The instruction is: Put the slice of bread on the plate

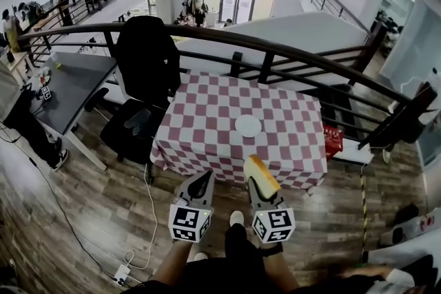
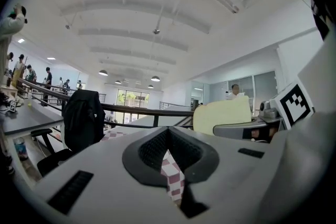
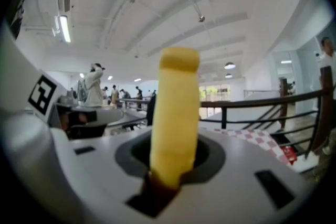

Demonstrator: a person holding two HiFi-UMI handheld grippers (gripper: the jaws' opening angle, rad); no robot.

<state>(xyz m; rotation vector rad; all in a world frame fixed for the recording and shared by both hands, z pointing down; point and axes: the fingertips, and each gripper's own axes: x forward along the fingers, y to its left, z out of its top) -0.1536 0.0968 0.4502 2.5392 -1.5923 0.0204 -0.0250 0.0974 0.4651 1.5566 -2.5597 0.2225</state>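
**Inspector:** Nearest item first.

**Assistant:** Lower centre of the head view, two tongs side by side. The left gripper (image 1: 204,179) has its jaws brought together at the tips, with nothing between them. The right gripper (image 1: 255,177) is clamped on the slice of bread (image 1: 261,174).

**Inspector:** Nature of the hold?

**Assistant:** The slice stands on edge. It is pinched low down, and most of it rises free above the jaws.

**Inspector:** Position against the target?

**Assistant:** The bread is at the near edge of the checked table (image 1: 200,117). The white plate (image 1: 248,125) sits higher in the frame, about mid-table, bare and well apart from the slice. In my judgement the carry is under way and the placing has not started.

**Inspector:** Hazards?

**Assistant:** There are three, all as estimates.
- The bread is soft and held by a narrow strip, so a quick swing could tear it or work it loose short of the plate.
- If it is released upright, it may topple and land half on the rim or on the cloth. It should be tilted flat first.
- The plate looks small and light, so a jaw catching its rim could push it along the cloth.

**Inspector:** Obstructions?

**Assistant:** A chair with a black jacket (image 1: 146,65) stands at the table's left, off the direct path.
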